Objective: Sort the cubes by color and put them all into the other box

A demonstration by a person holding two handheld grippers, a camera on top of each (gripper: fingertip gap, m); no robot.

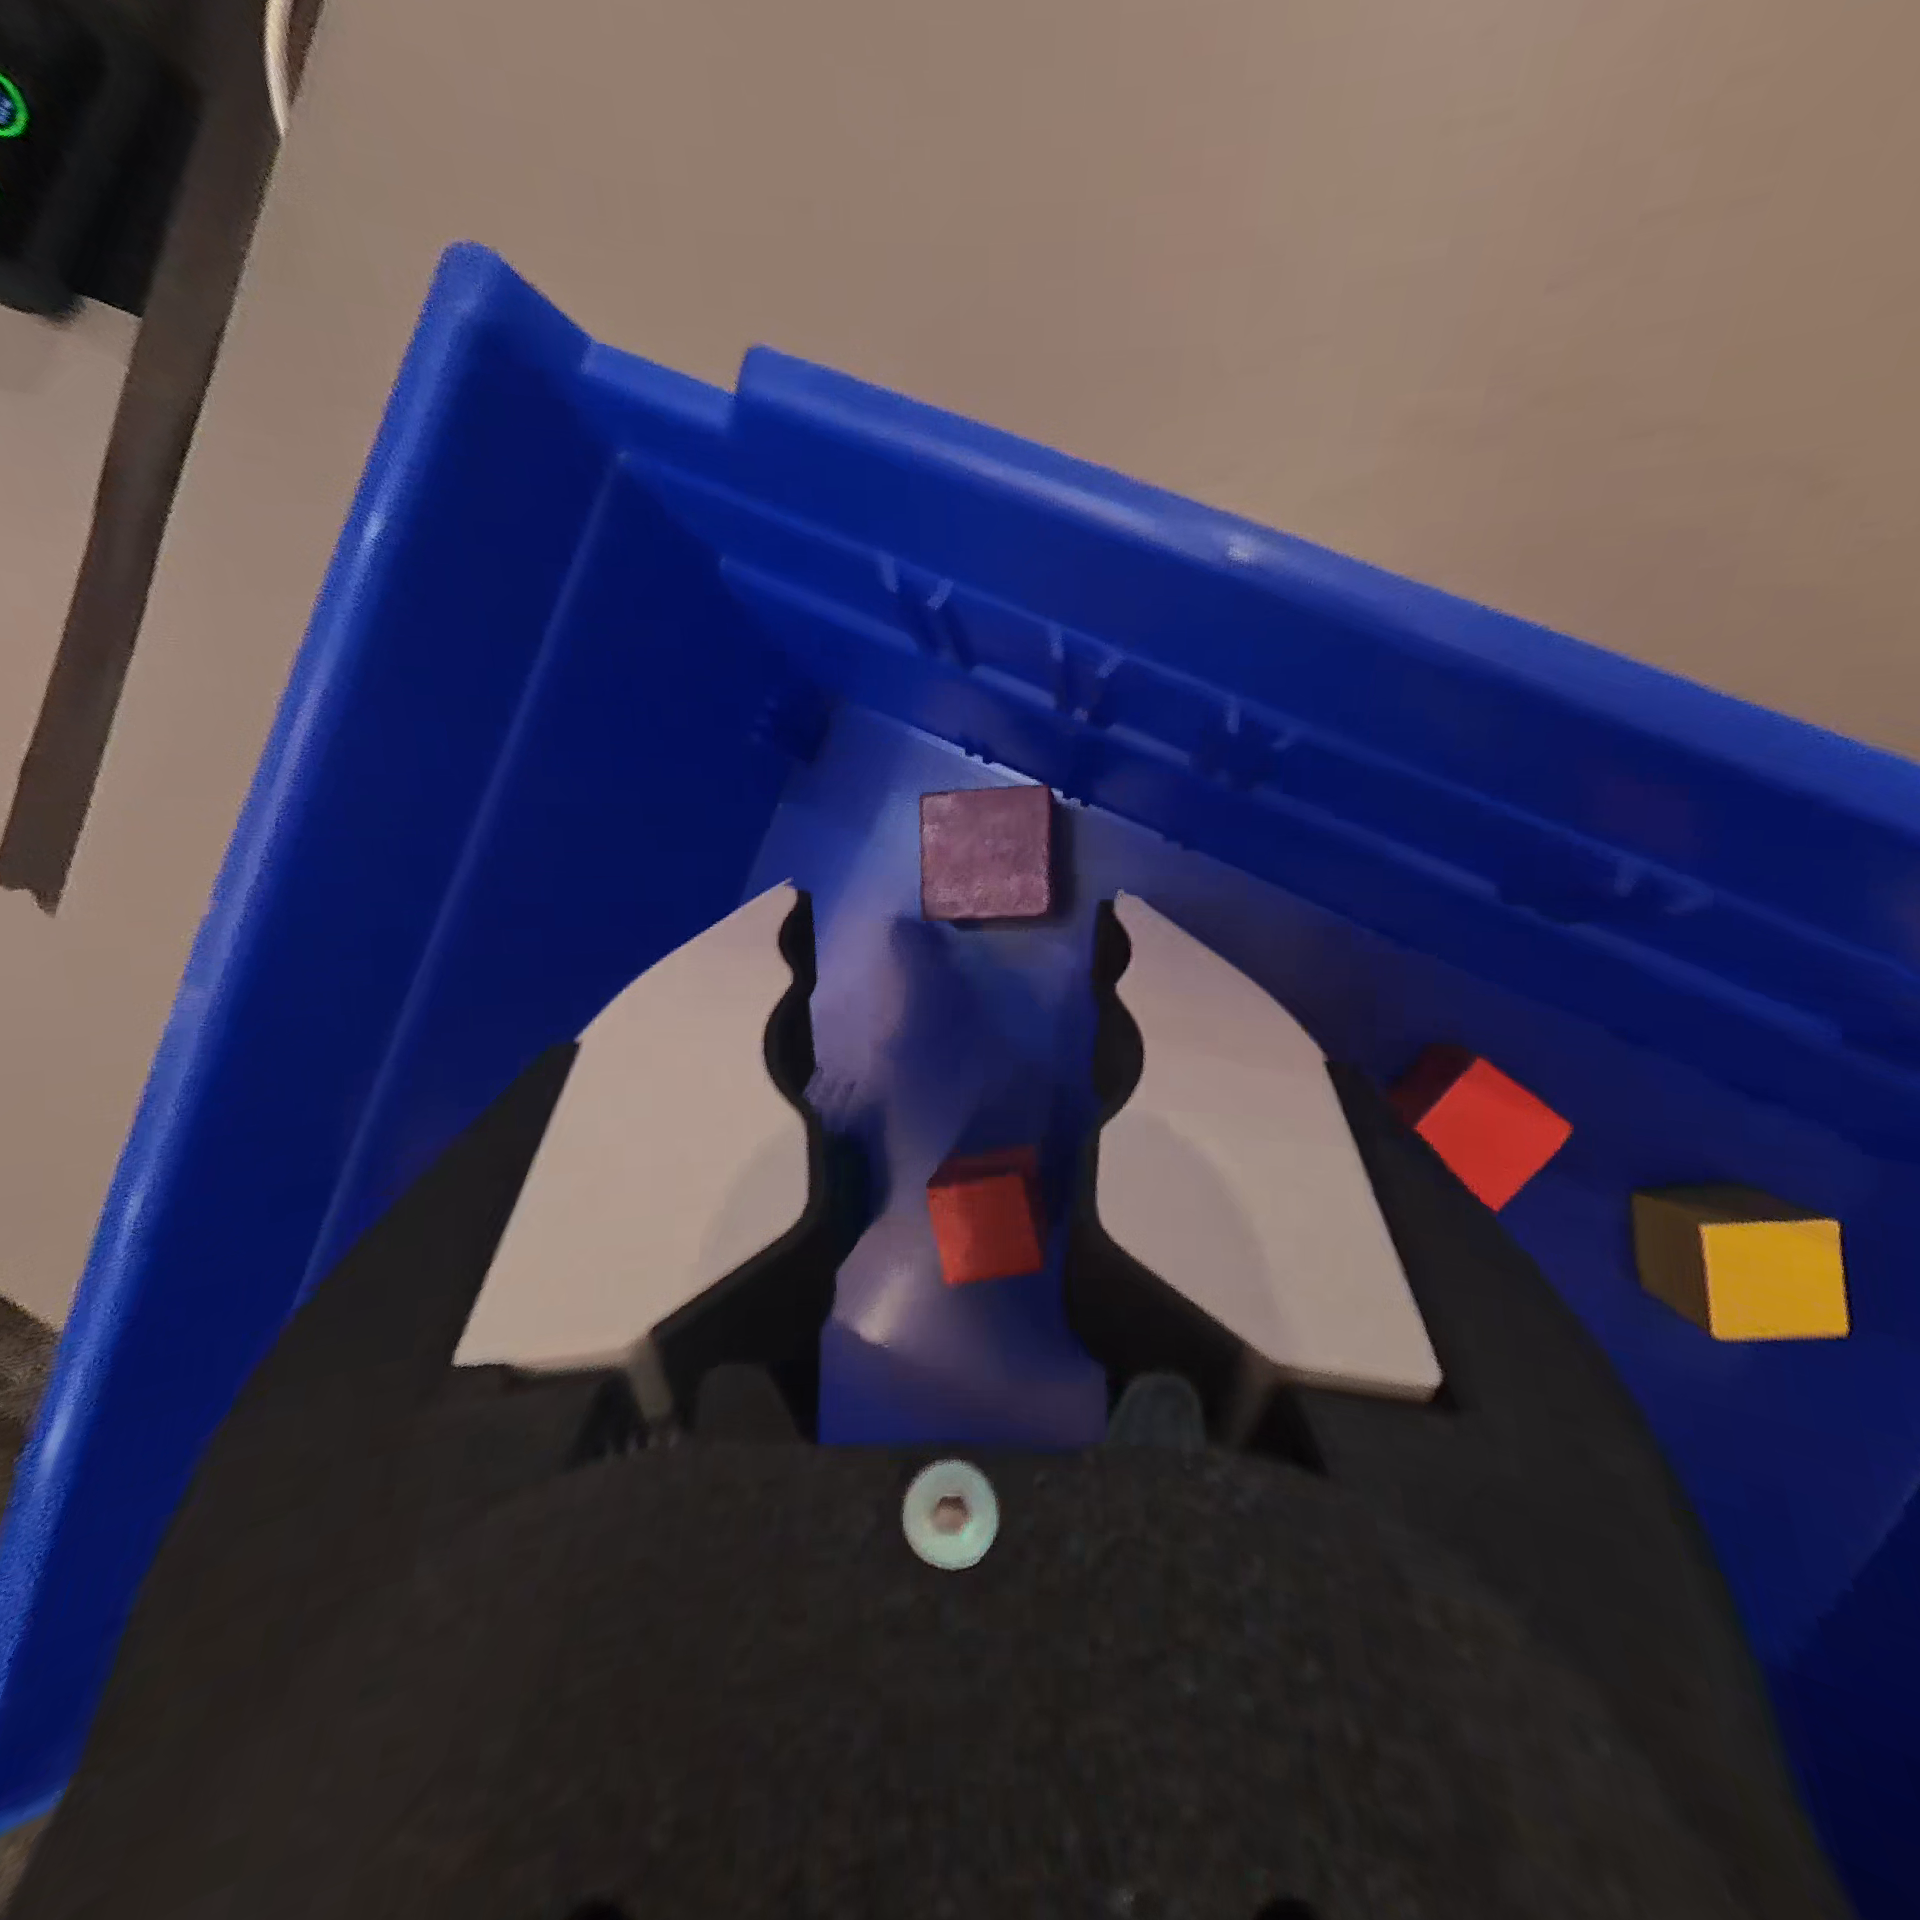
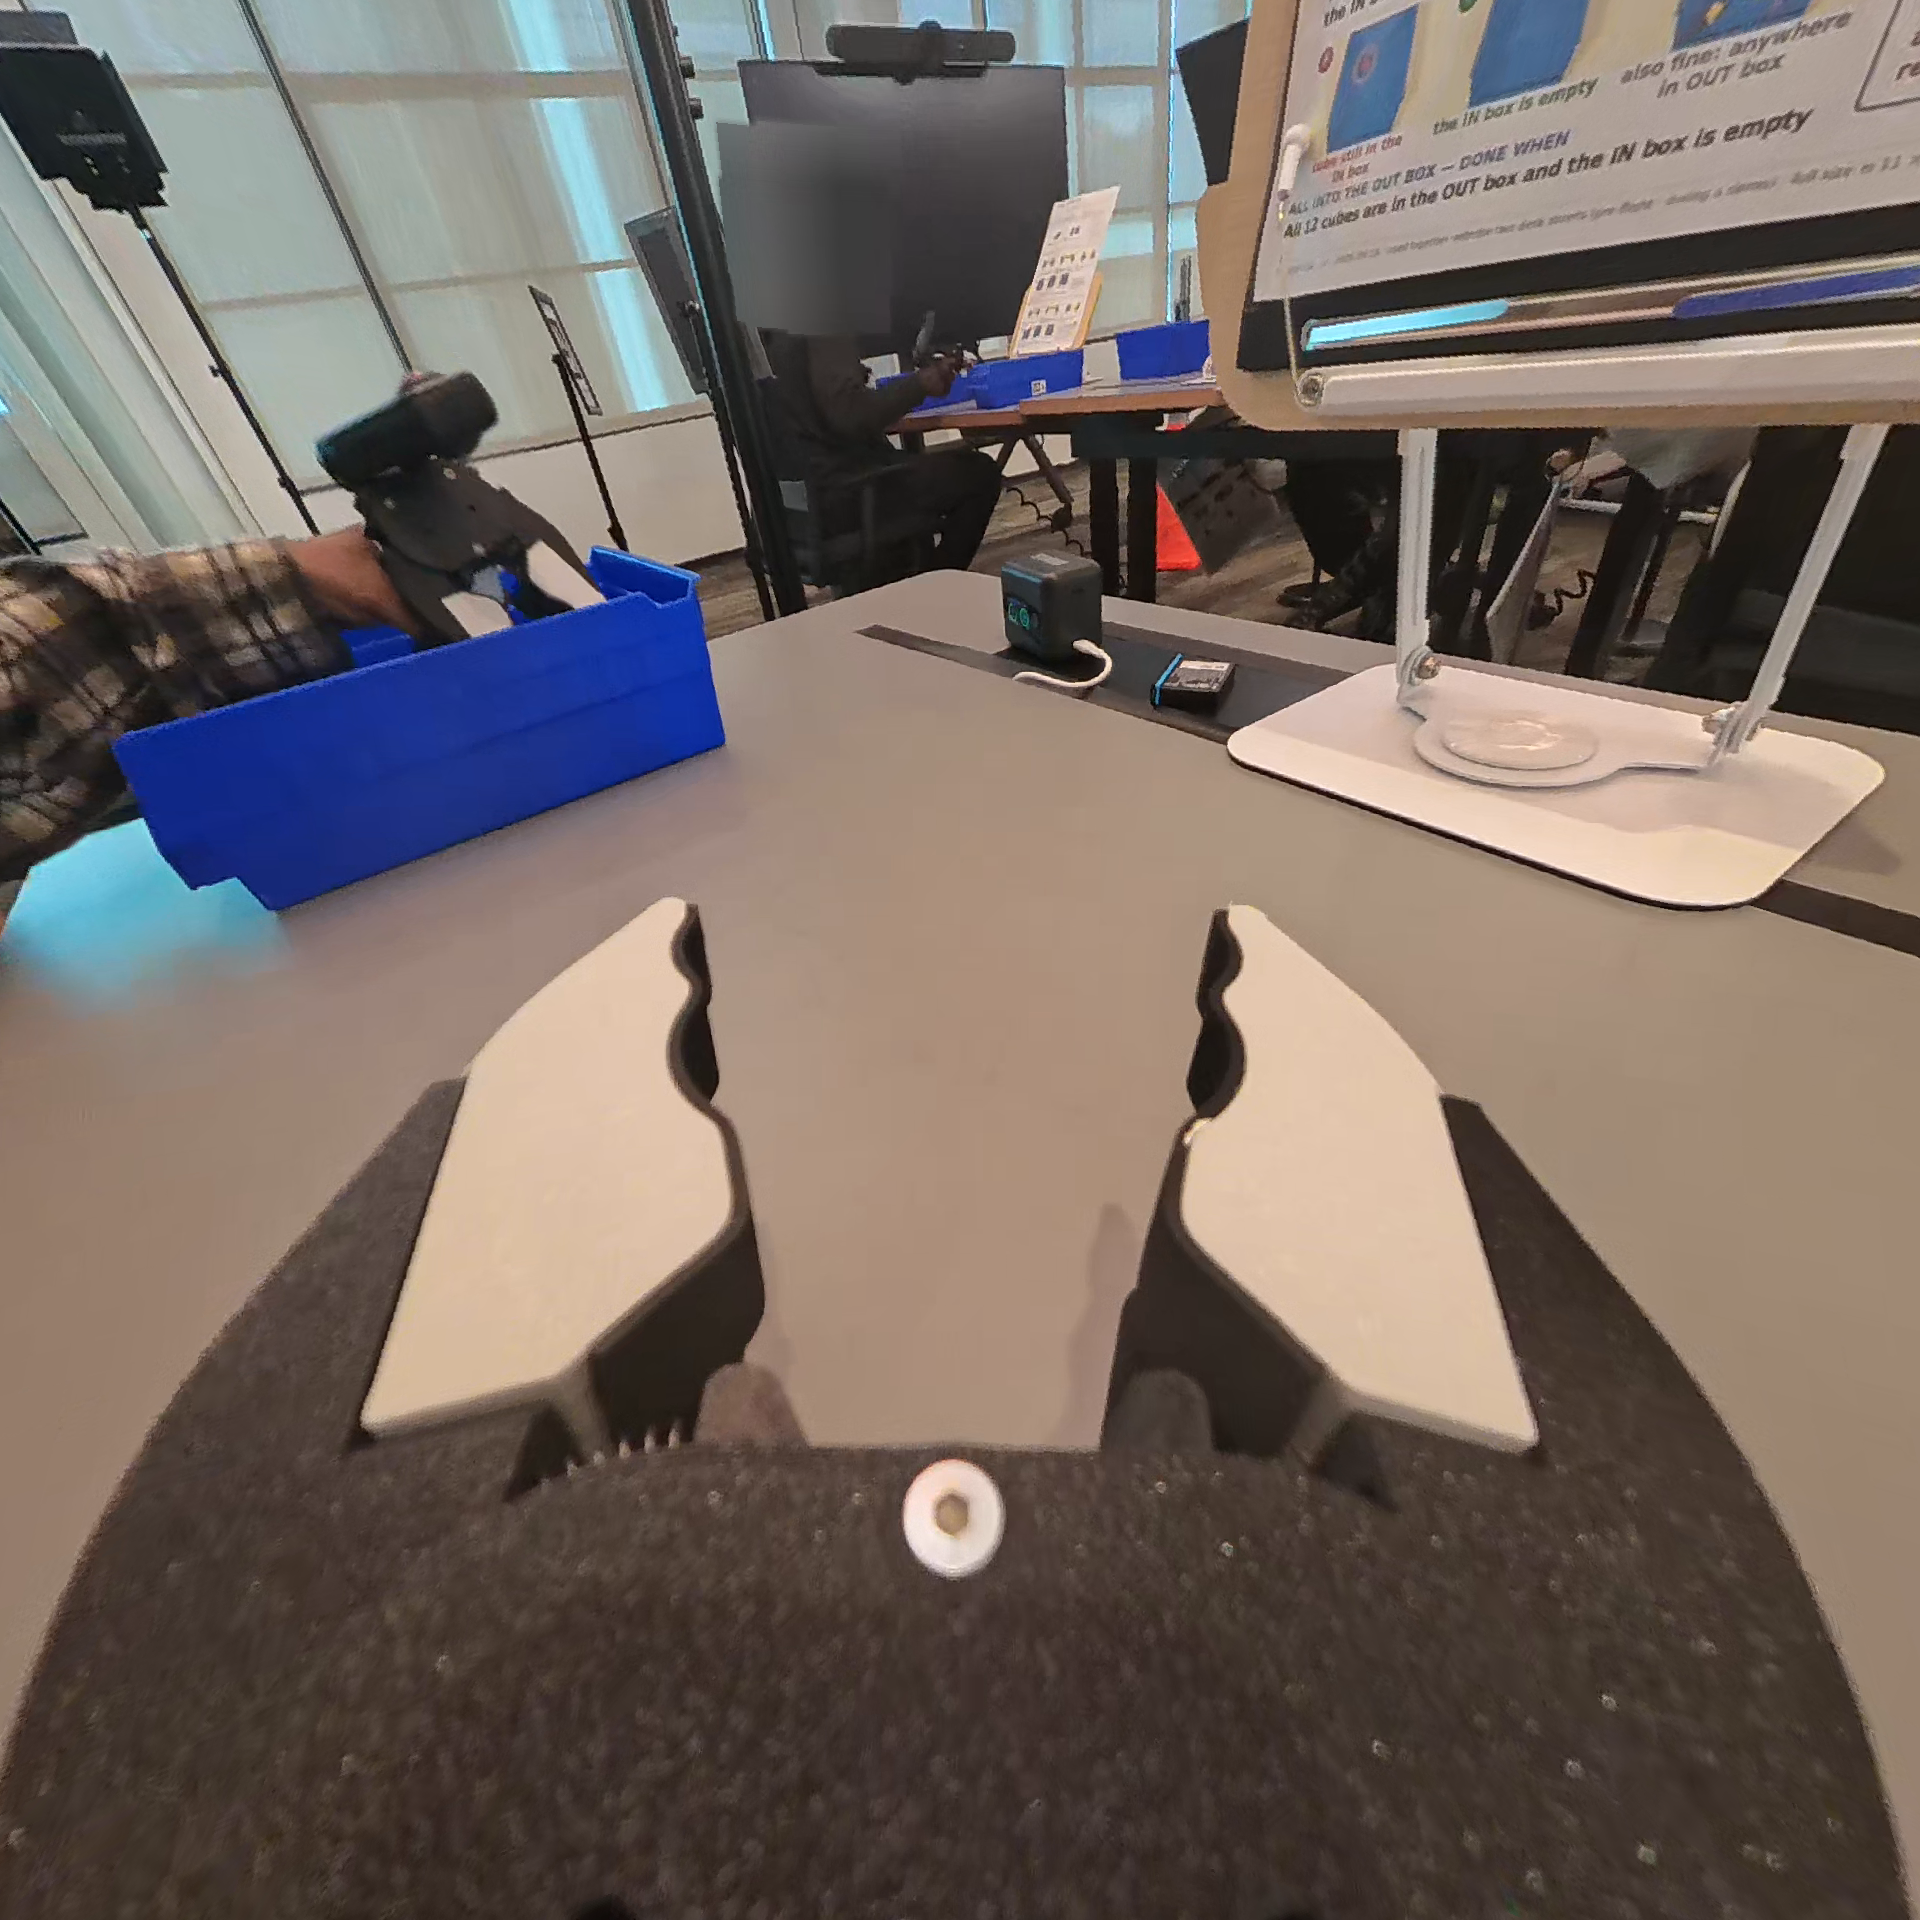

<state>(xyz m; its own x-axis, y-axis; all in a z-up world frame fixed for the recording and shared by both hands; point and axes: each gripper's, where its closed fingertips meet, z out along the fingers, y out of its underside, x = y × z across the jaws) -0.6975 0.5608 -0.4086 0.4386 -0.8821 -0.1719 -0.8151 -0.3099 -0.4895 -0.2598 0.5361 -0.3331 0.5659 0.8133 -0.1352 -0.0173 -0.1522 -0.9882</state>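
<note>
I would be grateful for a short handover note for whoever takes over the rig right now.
Left gripper: open, down inside the blue box, holding nothing.
Right gripper: open, empty, over the bare grey table, away from the box.
Cubes seen in that box: purple cube near the far wall, red cube between the left fingers, second red cube, yellow cube.
Done: cannot tell; no second box is in view on this table.
Left: probably grip a cube next and carry it over.
</note>
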